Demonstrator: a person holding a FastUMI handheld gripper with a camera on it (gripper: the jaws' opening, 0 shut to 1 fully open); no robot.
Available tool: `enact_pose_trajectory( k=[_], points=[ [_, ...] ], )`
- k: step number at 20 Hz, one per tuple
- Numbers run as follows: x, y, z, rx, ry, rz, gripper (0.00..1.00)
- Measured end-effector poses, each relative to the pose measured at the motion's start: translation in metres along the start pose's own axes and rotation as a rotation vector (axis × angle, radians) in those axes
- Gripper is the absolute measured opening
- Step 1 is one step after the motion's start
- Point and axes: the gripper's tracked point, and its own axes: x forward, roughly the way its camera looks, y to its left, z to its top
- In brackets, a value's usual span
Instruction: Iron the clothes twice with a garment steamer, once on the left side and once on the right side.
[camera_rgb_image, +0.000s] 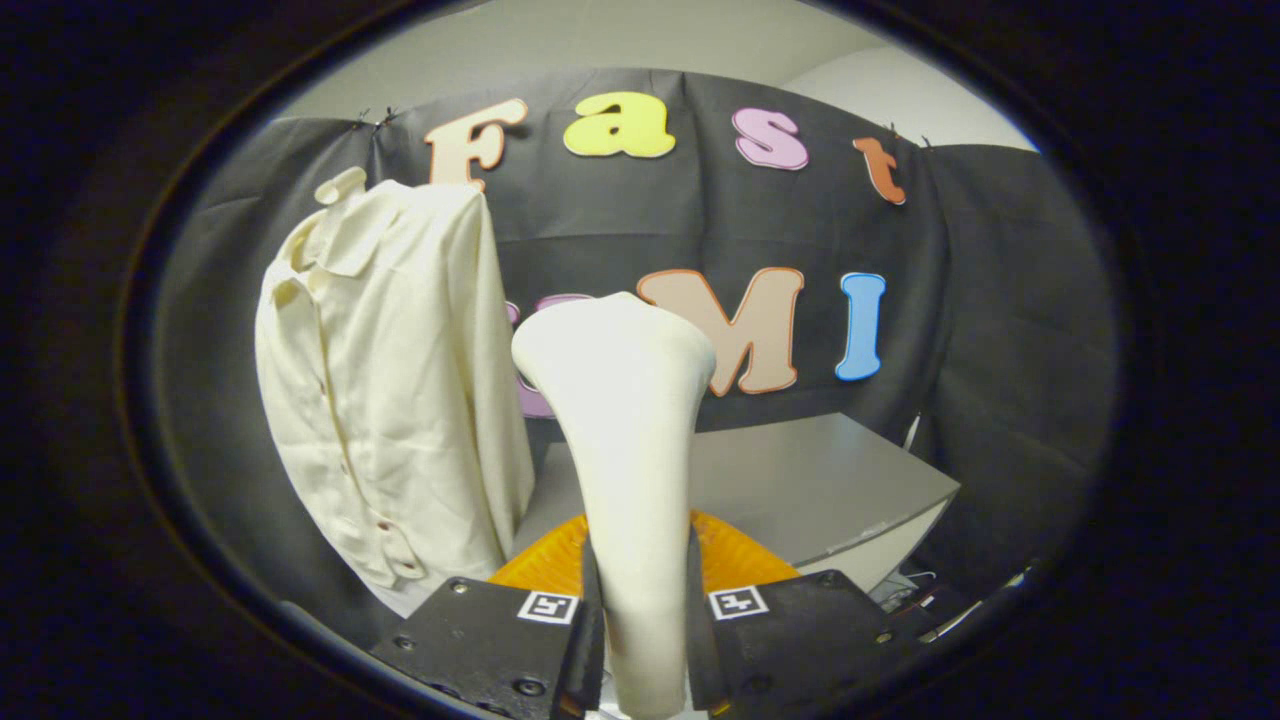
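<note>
1. Gripper (640, 620): we see both fingers pressed against the sides of the steamer (625, 440), clenched on its handle.
2. Steamer: cream, standing upright between the fingers, widening to a flat head at the top. We cannot see its lower end, which runs out of sight below the fingers, and the face of the head is turned away from us.
3. Shirt (385, 380): cream, buttoned, collar up, hanging to the left of the steamer and beyond the fingers. Whatever holds it up is hidden under the cloth. Its lower hem sits close behind the left finger.
4. Orange object (735, 560): ribbed, just behind the steamer and fingers; mostly covered, and we cannot tell what it is.
5. Table (800, 490): grey, behind and to the right of the steamer, its near corner in view.
6. Wall (1000, 330): black cloth draped behind everything, with pale plain wall above it.
</note>
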Motion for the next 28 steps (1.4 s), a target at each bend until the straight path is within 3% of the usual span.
enact_pose_trajectory(
  k=[7, 13, 20, 28],
  points=[
    [-0.058, 0.085, 0.002, -0.053, -0.058, 0.024, 0.33],
    [-0.077, 0.175, -0.003, -0.054, -0.099, 0.079, 0.33],
    [-0.069, 0.267, 0.002, 0.011, -0.163, 0.14, 0.33],
    [-0.029, 0.354, 0.0, -0.03, -0.209, 0.141, 0.32]
  ],
)
